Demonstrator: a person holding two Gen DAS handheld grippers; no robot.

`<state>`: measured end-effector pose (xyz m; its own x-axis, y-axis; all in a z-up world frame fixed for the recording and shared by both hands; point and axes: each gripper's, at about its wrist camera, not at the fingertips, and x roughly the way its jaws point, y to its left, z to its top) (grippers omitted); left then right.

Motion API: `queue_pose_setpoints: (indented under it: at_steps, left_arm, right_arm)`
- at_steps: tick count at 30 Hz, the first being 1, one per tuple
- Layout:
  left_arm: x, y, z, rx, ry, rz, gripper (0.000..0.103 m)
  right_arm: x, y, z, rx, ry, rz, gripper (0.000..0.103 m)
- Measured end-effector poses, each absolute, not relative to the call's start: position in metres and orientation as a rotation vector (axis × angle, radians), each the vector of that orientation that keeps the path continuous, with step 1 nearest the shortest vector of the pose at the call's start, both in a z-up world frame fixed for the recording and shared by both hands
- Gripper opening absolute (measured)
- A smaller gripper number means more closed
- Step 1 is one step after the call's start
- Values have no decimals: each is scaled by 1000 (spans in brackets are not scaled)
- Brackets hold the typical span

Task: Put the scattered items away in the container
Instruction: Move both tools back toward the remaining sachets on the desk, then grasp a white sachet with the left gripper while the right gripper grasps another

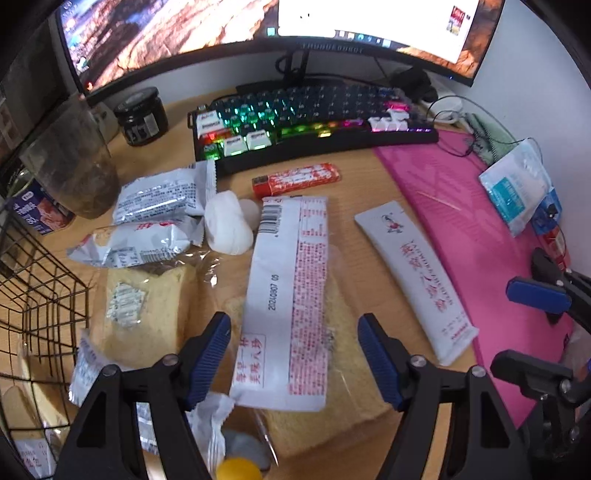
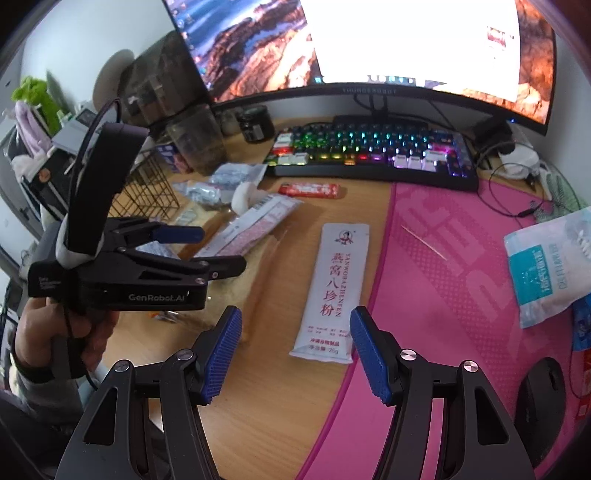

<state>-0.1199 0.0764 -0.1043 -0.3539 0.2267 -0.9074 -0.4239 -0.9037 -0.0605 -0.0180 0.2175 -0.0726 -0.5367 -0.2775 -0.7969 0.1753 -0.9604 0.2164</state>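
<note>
My left gripper (image 1: pixel 293 360) is open, hovering over a wrapped bread slice with a white label (image 1: pixel 291 295). A second wrapped bread slice (image 1: pixel 144 310) lies to its left beside the black wire basket (image 1: pixel 40 306). Silver snack packets (image 1: pixel 159 206), a white round item (image 1: pixel 227 221) and a red bar (image 1: pixel 295 179) lie behind. A long white sachet (image 1: pixel 417 277) lies to the right. My right gripper (image 2: pixel 295 354) is open just in front of that sachet (image 2: pixel 332 288). The left gripper (image 2: pixel 177 251) shows in the right wrist view above the bread.
A lit keyboard (image 1: pixel 314 118) and monitor (image 1: pixel 258 33) stand at the back. A pink mat (image 2: pixel 461 277) covers the right side, with a blue-white pack (image 2: pixel 546 266) and a black mouse (image 2: pixel 539 398). A glass jar (image 1: pixel 74 162) and dark jar (image 1: pixel 142 116) stand back left.
</note>
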Motion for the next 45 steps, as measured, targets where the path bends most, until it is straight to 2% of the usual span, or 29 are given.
queue_pose_setpoints:
  at_steps: [15,17,21,33,45]
  left_arm:
    - [-139,65,-116,-1489,190,2272,77]
    - [-138,65,-116,-1474,196,2271,75]
    - [-137,60,-111,-1460,172,2273,53]
    - [-123,47,-86,-1386,155,2293,52]
    - [-119,43,-89,-1391,146,2275,52]
  right_arm:
    - [-42,213,-90,1389,-170,-2510,62]
    - [-43,213,-91,1391,-173,-2507,62]
    - [-46,213,-93,1397,-184,-2509,62]
    - [-60,207,-107,1442,-136,-2552,62]
    - [-73,193,-130,1533,67,-2601,64]
